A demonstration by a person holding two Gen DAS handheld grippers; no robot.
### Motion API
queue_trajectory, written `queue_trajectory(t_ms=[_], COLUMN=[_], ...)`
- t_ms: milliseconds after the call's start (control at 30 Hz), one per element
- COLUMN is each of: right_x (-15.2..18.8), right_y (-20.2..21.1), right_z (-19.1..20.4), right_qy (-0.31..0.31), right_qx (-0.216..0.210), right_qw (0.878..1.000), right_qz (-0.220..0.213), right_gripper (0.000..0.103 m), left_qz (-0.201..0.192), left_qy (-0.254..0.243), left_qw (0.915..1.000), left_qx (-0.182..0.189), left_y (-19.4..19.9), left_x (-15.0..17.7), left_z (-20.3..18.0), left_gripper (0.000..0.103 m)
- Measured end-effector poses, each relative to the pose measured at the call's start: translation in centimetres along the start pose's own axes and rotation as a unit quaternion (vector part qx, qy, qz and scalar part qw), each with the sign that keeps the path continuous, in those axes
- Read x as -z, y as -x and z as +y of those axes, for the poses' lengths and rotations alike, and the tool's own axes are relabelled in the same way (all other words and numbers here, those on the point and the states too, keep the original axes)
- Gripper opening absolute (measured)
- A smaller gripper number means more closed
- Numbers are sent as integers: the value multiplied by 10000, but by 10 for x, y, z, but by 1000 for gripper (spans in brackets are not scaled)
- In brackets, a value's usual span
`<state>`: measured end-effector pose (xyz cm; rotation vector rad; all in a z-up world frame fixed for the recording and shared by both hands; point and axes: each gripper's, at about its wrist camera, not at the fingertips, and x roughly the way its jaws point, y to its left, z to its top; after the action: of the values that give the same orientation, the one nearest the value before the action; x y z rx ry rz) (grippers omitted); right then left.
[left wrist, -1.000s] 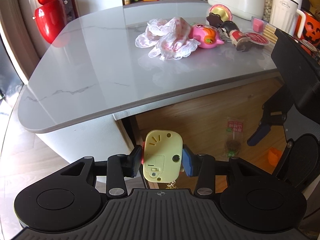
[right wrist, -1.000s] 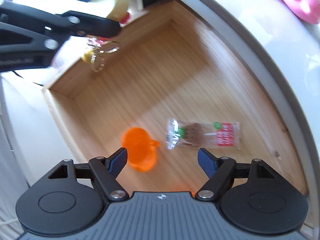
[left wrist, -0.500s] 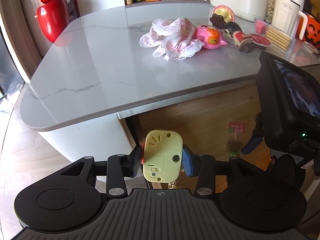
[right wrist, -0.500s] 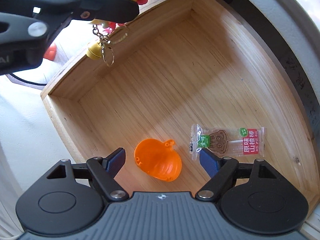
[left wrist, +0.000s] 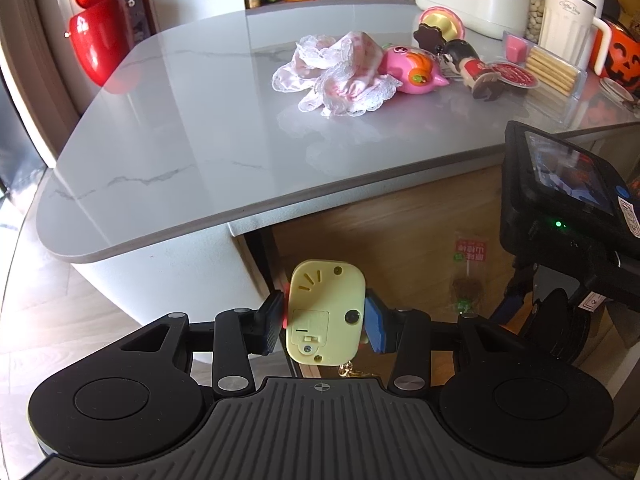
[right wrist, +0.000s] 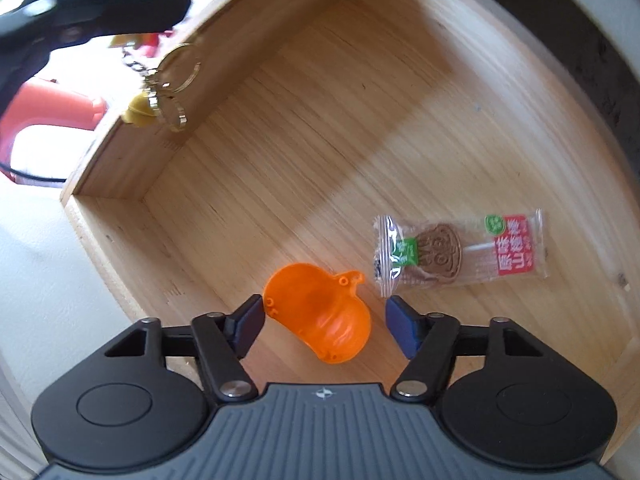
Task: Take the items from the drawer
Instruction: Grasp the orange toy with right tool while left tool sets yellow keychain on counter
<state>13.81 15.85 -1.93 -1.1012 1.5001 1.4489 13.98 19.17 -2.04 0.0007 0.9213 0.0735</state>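
My left gripper (left wrist: 325, 322) is shut on a pale yellow keychain toy (left wrist: 326, 312), held above the open wooden drawer (right wrist: 360, 92); its key rings and small bell (right wrist: 168, 96) dangle over the drawer's far wall in the right wrist view. My right gripper (right wrist: 325, 322) is open and low inside the drawer, its fingers on either side of an orange plastic cup (right wrist: 320, 312) lying on its side. A wrapped snack (right wrist: 460, 252) lies just right of the cup, and shows through in the left wrist view as the snack (left wrist: 466, 268).
The grey stone counter (left wrist: 200, 140) holds a frilly pink cloth (left wrist: 340, 76), a pink toy (left wrist: 412, 70), a doll (left wrist: 468, 64), biscuits (left wrist: 552, 70) and a pumpkin mug (left wrist: 620, 60). The right gripper's body and screen (left wrist: 568, 184) stand at right.
My right gripper has dropped lower into the drawer and closed in around the orange cup. My left gripper has lifted the yellow toy a little and drawn back from the counter.
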Motion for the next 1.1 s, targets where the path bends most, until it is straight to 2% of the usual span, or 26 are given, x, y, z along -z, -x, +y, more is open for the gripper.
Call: queue_trajectory(t_ms=[67, 233, 433, 533, 633, 733, 800, 867, 967, 1033, 1100], right_x=[1, 9, 49, 73, 109, 138, 160, 175, 189, 192, 192], right_y=[-1, 19, 82, 101, 116, 119, 126, 117, 111, 110, 101], right_z=[-6, 0, 15, 10, 6, -8, -17, -19, -30, -40, -50], right_qy=[-147, 34, 264, 196, -56, -497, -793, -883, -966, -1082, -1223], right_qx=[-75, 100, 296, 435, 592, 566, 503, 677, 789, 653, 504], right_qw=[9999, 9997, 9937, 9864, 9758, 9621, 9504, 9409, 9316, 9264, 9200], right_qz=[22, -225, -1045, -1572, -2105, -2620, -2966, -3199, -3415, -3546, -3690], right_gripper=[55, 55, 55, 54, 54, 54, 55, 55, 55, 55, 55], left_qz=[26, 109, 163, -41, -277, -584, -983, -1525, -2135, -2200, -2025], left_qy=[6, 57, -150, -372, -481, -143, 342, 750, 608, 569, 704], left_qw=[10000, 9998, 9994, 9987, 9963, 9929, 9862, 9753, 9679, 9681, 9720], left_qx=[30, 174, 260, 332, 649, 1023, 1285, 1411, 1179, 1057, 964], left_y=[-2, -5, -6, 0, 7, 23, 39, 53, 63, 58, 41], left_x=[0, 0, -1, 0, 1, -10, -25, -50, -91, -122, -156], left_z=[0, 0, -11, -19, -25, -27, -24, -24, -39, -46, -50], left_gripper=[46, 46, 46, 45, 45, 45, 45, 45, 45, 45, 45])
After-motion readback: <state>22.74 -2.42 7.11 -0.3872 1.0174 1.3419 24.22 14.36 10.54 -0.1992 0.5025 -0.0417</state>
